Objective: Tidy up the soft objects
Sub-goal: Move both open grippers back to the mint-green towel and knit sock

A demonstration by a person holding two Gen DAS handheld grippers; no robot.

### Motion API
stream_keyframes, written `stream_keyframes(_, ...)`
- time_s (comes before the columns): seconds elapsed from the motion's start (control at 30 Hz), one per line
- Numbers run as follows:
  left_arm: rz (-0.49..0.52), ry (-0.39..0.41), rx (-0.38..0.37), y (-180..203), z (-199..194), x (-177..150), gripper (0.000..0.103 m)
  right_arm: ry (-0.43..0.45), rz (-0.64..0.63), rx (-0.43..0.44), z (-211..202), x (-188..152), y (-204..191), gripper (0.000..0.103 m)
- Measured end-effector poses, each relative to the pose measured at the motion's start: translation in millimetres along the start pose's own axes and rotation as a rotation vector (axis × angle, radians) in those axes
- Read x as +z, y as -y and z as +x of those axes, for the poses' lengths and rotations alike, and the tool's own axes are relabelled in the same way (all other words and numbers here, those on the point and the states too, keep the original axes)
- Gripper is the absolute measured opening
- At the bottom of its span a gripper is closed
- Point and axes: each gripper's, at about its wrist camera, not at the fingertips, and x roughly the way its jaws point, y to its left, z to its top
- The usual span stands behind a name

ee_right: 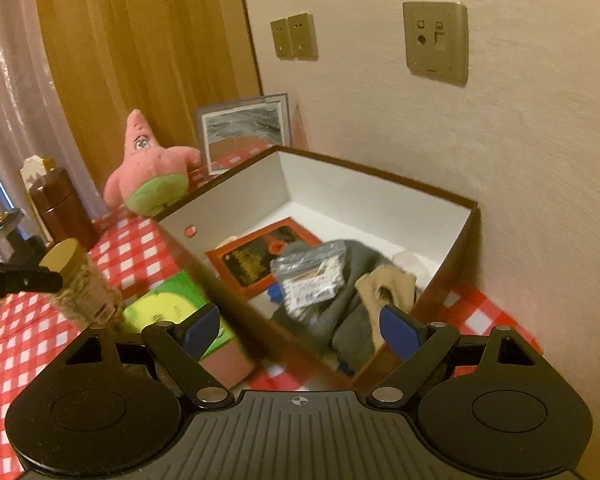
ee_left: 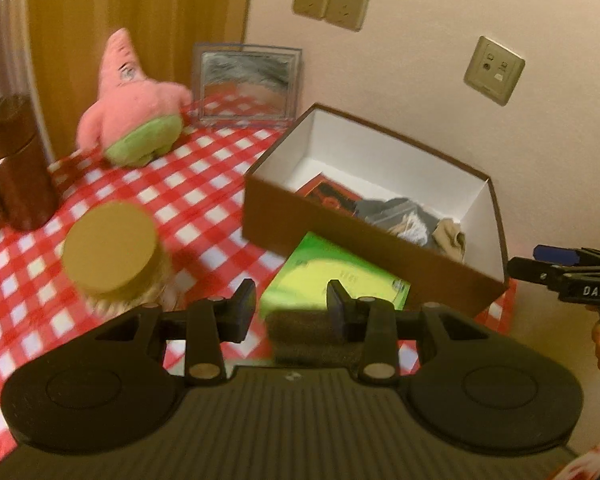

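Note:
A pink plush starfish with green shorts (ee_left: 134,100) stands on the red checked tablecloth at the back left; it also shows in the right wrist view (ee_right: 152,172). A brown box with a white inside (ee_left: 380,152) holds grey cloth (ee_right: 352,300), a beige sock (ee_right: 388,284), a clear packet (ee_right: 312,276) and a red card (ee_right: 260,260). My left gripper (ee_left: 291,308) is open and empty above a green box (ee_left: 340,280). My right gripper (ee_right: 300,326) is open and empty over the brown box's near wall (ee_right: 236,300).
A jar with a tan lid (ee_left: 112,252) stands at the front left. A dark brown canister (ee_left: 16,160) is at the far left. A framed mirror (ee_left: 246,80) leans on the wall. Wall sockets (ee_left: 332,2) are above. Curtains hang at the left.

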Motion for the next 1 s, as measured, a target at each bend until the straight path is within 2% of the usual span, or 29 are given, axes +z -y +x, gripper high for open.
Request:
stream_keyframes(0.47, -0.081, -0.034, 0.079, -28.4, -42.7, -61.8, 0.035, -0.055, -0.026, 0.081, -18.3, -41.0, -42.0, 0.087)
stream_keyframes(0.77, -0.11, -0.076, 0.091, -34.8, -49.3, -90.5, 0.036, -0.115, -0.087, 0.161, -9.9, -66.7, -84.8, 0.087)
stream_keyframes(1.0, -0.117, -0.117, 0.099, -34.7, -45.4, -107.1, 0.039, -0.153, -0.094, 0.192, 3.3, -80.7, -103.3, 0.084)
